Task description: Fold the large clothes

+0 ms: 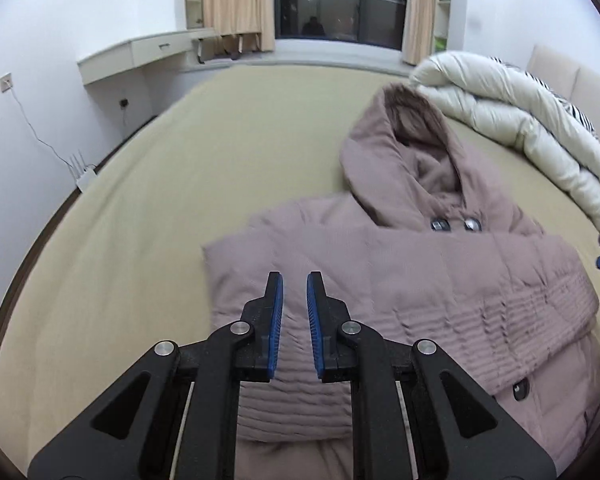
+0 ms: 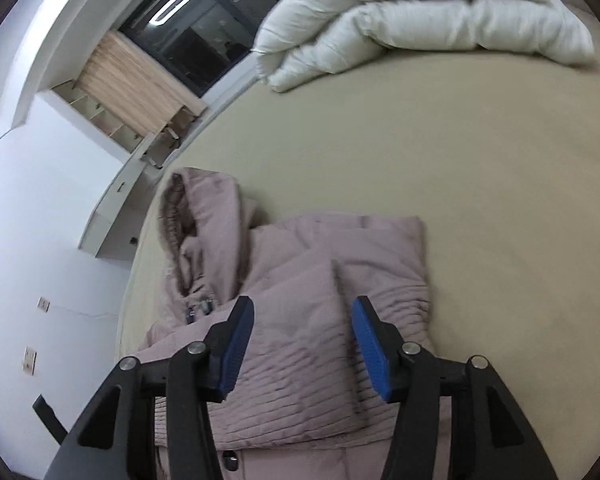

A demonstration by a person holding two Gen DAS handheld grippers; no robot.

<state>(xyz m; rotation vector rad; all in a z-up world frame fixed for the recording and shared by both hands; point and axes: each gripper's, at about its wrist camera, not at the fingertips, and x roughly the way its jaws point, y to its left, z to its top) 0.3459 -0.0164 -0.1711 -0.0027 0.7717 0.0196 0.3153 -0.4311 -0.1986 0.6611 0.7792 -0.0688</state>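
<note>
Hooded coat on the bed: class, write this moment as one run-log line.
stage: sleeves folded in | coat: flat on bed, hood up | left gripper: empty | right gripper: open, empty

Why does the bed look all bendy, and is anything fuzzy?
Left wrist view: the fisheye lens curves the bed, and its far edge is smeared by blur. Right wrist view: everything is tilted, and the coat hood looks soft.

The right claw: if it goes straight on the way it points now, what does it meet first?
Most likely the mauve padded coat, about where a folded sleeve lies across it. The right claw stands open with nothing between its pads, above the fabric. Depth is hard to judge.
</note>
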